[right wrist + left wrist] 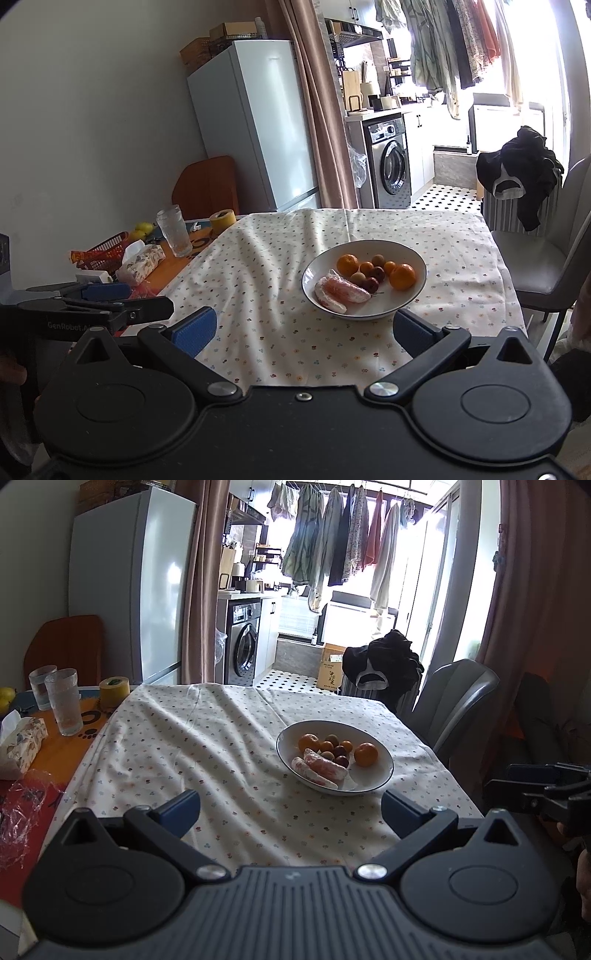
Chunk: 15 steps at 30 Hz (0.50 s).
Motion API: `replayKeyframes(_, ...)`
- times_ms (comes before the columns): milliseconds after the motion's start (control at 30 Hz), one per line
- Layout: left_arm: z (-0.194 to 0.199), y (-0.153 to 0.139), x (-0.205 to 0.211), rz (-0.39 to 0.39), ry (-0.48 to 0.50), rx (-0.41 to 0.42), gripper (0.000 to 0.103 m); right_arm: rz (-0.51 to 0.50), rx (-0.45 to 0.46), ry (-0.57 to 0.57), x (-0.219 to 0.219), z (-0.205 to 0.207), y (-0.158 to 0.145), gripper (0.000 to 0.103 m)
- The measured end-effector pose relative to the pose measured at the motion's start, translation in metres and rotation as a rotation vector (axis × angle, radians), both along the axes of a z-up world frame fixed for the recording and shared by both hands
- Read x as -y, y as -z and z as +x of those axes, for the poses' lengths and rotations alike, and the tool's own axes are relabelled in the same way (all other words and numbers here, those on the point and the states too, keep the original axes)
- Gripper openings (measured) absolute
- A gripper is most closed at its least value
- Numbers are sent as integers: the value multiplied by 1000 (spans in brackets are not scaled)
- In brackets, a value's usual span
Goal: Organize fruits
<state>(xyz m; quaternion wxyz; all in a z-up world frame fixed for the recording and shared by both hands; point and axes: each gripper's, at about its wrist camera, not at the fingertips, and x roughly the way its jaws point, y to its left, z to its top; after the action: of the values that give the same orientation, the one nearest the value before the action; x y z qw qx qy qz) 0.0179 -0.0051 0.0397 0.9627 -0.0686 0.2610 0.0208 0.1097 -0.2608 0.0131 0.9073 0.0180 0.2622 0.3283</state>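
Observation:
A white bowl (pixel 376 781) stands on the flowered tablecloth (pixel 207 746). It holds two large oranges (pixel 366 754), several small orange, tan and dark red fruits (pixel 341 755), and plastic-wrapped grapefruit wedges (pixel 325 770). The bowl also shows in the right wrist view (pixel 406 306), with an orange (pixel 402 276) and the wrapped wedges (pixel 341 291). My left gripper (pixel 290 810) is open and empty, low over the cloth, short of the bowl. My right gripper (pixel 303 330) is open and empty, just short of the bowl's near rim.
To the left of the cloth stand two glasses (pixel 66 701), a yellow tape roll (pixel 114 691), a tissue box (pixel 20 746), a red basket (pixel 107 253) and yellow fruit (pixel 142 229). A grey chair (pixel 454 701) stands at the table's right side.

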Motion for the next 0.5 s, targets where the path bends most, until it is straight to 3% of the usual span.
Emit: replayKeyframes(500,1,2,-2,-1,-4,-4,103,-13,-4,-8,-4,-1,4,103)
